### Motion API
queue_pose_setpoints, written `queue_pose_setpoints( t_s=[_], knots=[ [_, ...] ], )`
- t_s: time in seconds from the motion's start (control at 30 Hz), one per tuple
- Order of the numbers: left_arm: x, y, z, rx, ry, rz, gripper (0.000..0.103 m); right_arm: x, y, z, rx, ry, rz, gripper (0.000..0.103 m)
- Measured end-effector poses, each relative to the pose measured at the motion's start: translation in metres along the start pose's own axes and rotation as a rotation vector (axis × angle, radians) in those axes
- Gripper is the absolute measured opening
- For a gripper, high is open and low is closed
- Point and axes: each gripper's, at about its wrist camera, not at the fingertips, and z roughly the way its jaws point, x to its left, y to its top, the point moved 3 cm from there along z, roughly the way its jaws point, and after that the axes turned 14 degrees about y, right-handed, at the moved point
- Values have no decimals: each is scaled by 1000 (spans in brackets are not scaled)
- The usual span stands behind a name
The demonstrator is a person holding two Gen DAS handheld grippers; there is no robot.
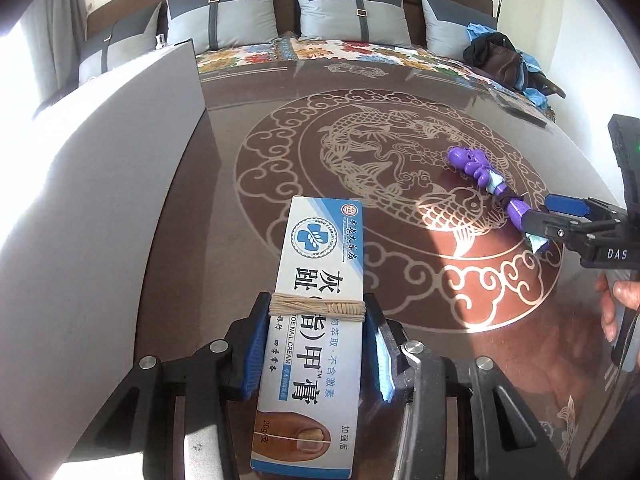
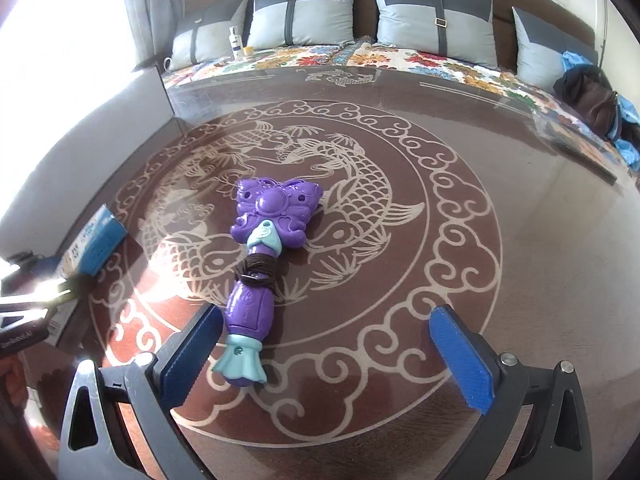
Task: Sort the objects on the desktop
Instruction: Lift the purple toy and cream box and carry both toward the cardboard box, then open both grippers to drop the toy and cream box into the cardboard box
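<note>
My left gripper [image 1: 316, 316] is shut on a white and blue toe nail cream box [image 1: 316, 304] with a beige rubber band around it, held over the brown glass table [image 1: 360, 80]. The box also shows at the left edge of the right wrist view [image 2: 96, 240]. A purple toy wand [image 2: 264, 248] with a butterfly head and light blue tail lies on the table, dark cord wound round its handle. My right gripper [image 2: 324, 344] is open, its blue pads either side of the wand's tail end; the left pad [image 2: 192, 352] is close to it. In the left wrist view the wand [image 1: 476, 170] lies at the right.
A grey panel [image 1: 100, 180] borders the table on the left. Behind the table is a bed with a floral cover [image 2: 400, 58] and grey pillows [image 2: 304, 12]. Dark and blue clothes [image 2: 596, 104] lie at far right. A small bottle [image 2: 236, 42] stands by the pillows.
</note>
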Motion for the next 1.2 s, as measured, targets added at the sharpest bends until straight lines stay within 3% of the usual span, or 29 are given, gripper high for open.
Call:
queue_pose_setpoints(
  t_s=[0.07,0.2,0.3,0.33,0.37,0.47,0.73,0.87,0.97,1.07,1.2],
  knots=[
    [2,-1,0,-2,-4,-7,44,-2,8,0,46,14,38,101],
    [-4,-1,0,-10,27,11,44,19,36,16,162,20,20,79],
    [-3,-1,0,-18,22,14,44,35,45,38,262,-54,-1,53],
    [-3,-2,0,-20,25,17,44,41,46,42,280,-84,-28,30],
    [-1,-3,-1,-19,32,13,44,47,48,44,287,-110,-47,22],
    [12,-7,-13,-43,18,-49,44,60,48,41,301,-100,-66,21],
    [42,1,-78,-165,-53,-169,44,81,54,-34,186,-27,-73,21],
    [77,9,-125,-238,-91,-267,44,112,73,-61,122,23,-91,21],
    [115,13,-156,-296,-58,-299,44,160,94,-71,73,105,-125,21],
    [159,12,-164,-305,21,-313,44,225,116,-65,42,216,-179,21],
    [219,-2,-141,-216,127,-361,44,324,132,-31,49,346,-270,21]
  ],
)
